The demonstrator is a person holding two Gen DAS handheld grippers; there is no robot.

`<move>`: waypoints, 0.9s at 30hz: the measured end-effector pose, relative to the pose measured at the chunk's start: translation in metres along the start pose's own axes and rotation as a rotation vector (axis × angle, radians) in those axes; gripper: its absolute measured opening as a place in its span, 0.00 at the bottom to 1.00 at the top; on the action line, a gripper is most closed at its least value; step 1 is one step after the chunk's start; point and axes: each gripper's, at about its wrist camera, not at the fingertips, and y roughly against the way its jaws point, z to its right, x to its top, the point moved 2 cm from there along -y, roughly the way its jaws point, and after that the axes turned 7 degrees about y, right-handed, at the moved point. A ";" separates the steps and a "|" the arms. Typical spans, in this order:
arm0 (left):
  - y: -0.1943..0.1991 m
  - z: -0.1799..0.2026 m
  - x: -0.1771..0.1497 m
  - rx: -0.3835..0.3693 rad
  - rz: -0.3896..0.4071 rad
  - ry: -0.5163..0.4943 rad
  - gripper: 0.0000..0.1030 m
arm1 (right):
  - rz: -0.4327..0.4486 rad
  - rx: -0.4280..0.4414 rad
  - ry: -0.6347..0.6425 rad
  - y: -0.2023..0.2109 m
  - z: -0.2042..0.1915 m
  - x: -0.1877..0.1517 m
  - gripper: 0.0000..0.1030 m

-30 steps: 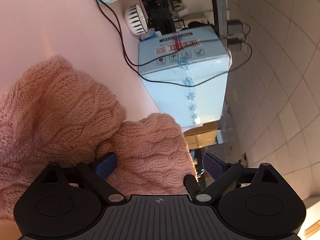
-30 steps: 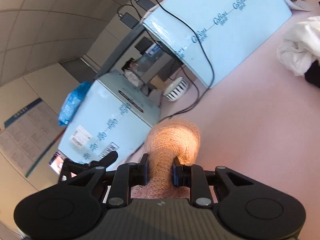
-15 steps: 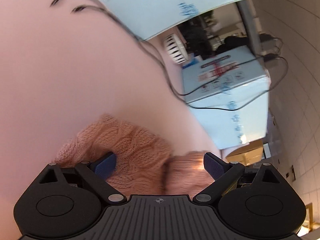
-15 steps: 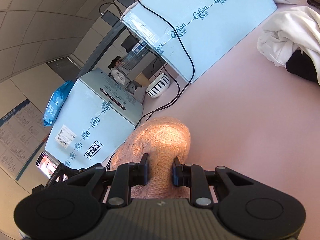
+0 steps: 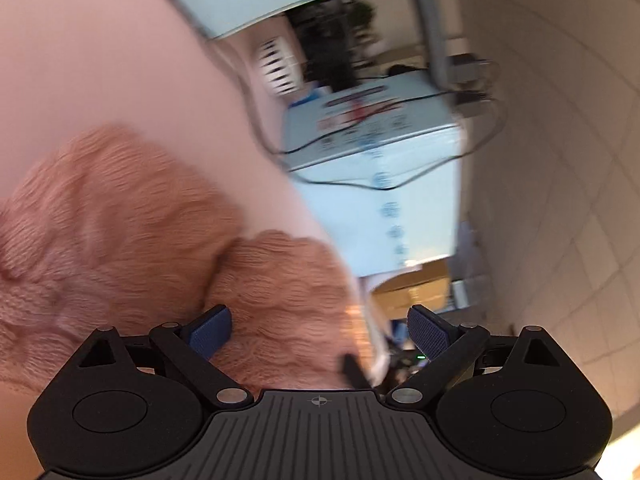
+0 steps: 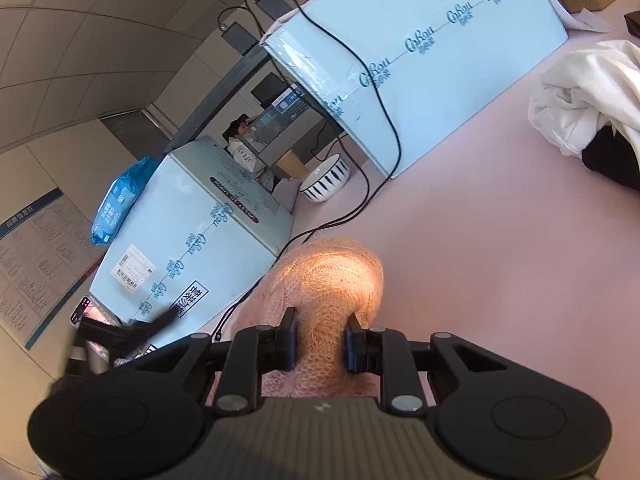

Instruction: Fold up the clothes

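here: right gripper [image 6: 320, 338] jaws clenched on pink sweater [image 6: 328, 280] fold — left gripper [image 5: 320, 330] jaws released, sweater between.

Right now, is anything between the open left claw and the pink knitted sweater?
Nothing visible: the pink cable-knit sweater already bulges between the open left claw pads. The right claw is shut on it.

Pale blue cartons [image 6: 416, 60] draped with black cables [image 6: 384, 112] stand on a pink tabletop [image 6: 500, 260] beneath beige tiled walls [image 5: 560, 140].
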 end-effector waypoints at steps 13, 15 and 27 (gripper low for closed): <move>0.047 -0.025 0.010 -0.049 0.173 0.115 0.93 | 0.057 0.147 0.300 -0.011 -0.104 -0.015 0.23; 0.082 -0.029 0.014 -0.130 0.240 0.166 0.93 | 0.054 0.167 0.352 -0.017 -0.119 -0.022 0.24; 0.190 -0.026 0.038 -0.168 0.431 0.092 0.94 | -0.114 0.282 0.540 -0.067 -0.185 -0.075 0.26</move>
